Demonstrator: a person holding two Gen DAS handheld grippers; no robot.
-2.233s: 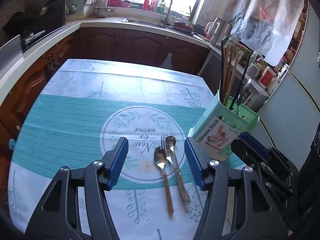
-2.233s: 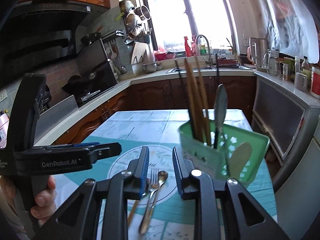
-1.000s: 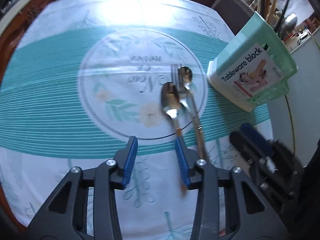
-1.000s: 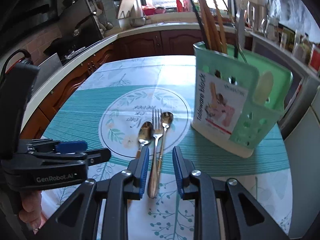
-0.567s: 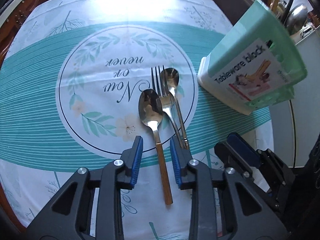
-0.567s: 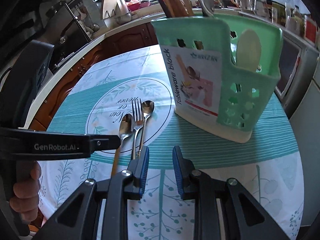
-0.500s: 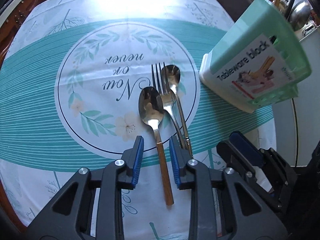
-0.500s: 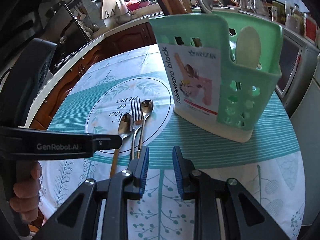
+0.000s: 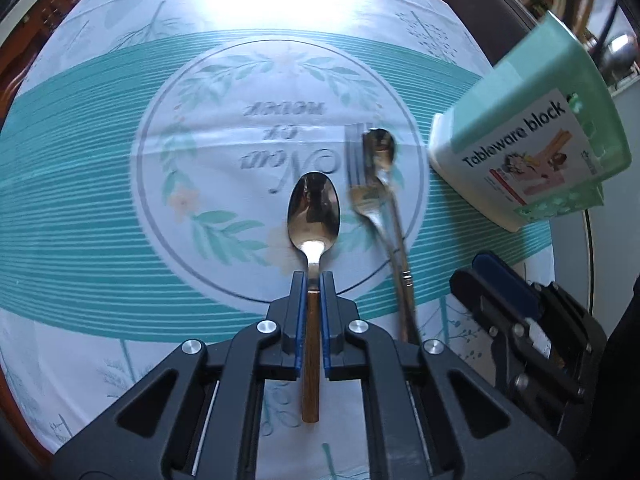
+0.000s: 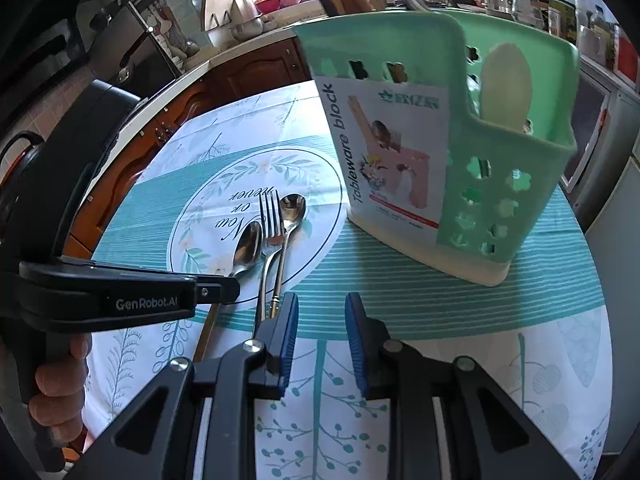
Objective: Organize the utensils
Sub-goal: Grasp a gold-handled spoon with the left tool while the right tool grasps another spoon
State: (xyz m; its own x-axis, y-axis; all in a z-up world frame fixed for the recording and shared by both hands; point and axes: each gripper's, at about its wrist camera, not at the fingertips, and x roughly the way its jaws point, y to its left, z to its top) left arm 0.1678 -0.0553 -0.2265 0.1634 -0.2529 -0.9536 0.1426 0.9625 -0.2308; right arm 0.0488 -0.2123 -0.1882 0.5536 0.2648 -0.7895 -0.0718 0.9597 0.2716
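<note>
Left tool has just closed on the spoon at its handle, bowl over the worktop. Fork and second spoon lie just right. Right tool half open, nothing between. Green holder upright, far right.

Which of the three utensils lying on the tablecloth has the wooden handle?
The larger spoon, clamped by the left gripper. The fork and the smaller spoon beside it are all metal.
</note>
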